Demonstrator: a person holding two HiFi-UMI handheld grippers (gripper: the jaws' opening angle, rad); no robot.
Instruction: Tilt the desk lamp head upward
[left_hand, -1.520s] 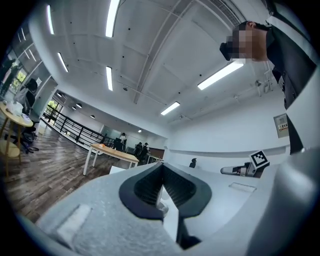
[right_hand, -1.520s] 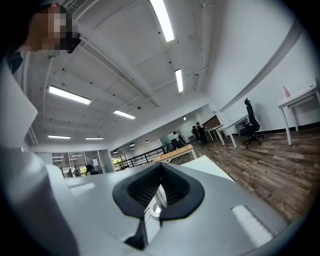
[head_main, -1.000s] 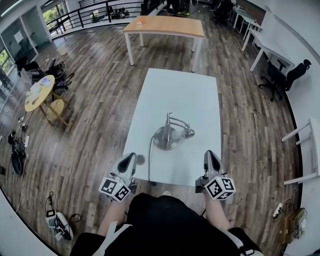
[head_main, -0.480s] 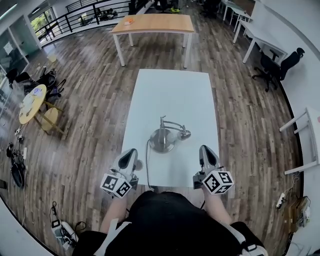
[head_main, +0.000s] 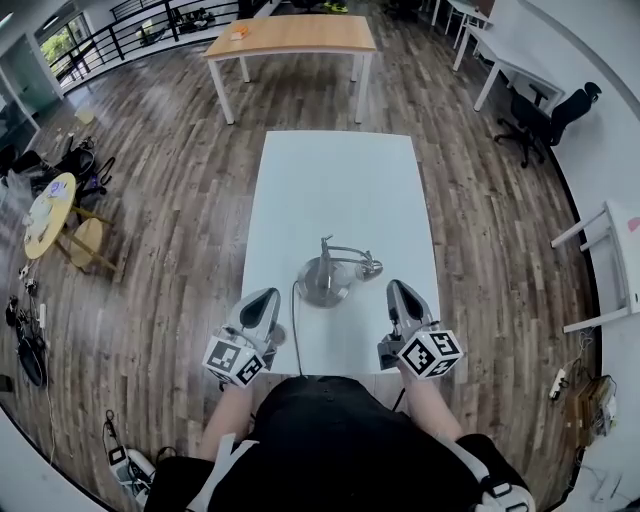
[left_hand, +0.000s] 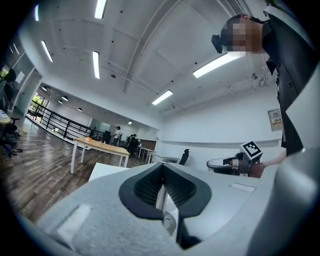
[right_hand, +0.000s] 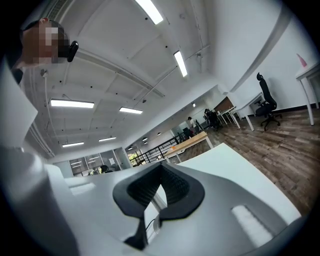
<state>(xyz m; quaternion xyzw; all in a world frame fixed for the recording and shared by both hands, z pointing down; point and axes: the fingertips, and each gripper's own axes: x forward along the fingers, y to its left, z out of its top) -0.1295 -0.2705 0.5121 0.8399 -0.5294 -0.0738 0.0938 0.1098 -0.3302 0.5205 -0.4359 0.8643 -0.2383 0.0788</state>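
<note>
A silver desk lamp (head_main: 330, 272) stands on the near half of the white table (head_main: 340, 190). It has a round base (head_main: 322, 283), a bent arm, and a small head (head_main: 371, 267) pointing right. Its cord (head_main: 294, 330) runs toward the table's near edge. My left gripper (head_main: 262, 305) is shut and empty at the near left corner, left of the lamp base. My right gripper (head_main: 399, 297) is shut and empty over the near right edge, just below the lamp head. The closed left jaws (left_hand: 162, 186) and right jaws (right_hand: 159, 186) tilt upward, and a sliver of the lamp shows between each pair.
A wooden table (head_main: 290, 35) stands beyond the white one. Black office chairs (head_main: 540, 112) and white desks are at the right. A small round table (head_main: 45, 212) and bags sit on the floor at the left. The right gripper with its marker cube (left_hand: 250, 150) shows in the left gripper view.
The head view has shifted, so the table and lamp sit lower and closer. Both grippers have moved slightly up and inward toward the lamp; both stay shut.
</note>
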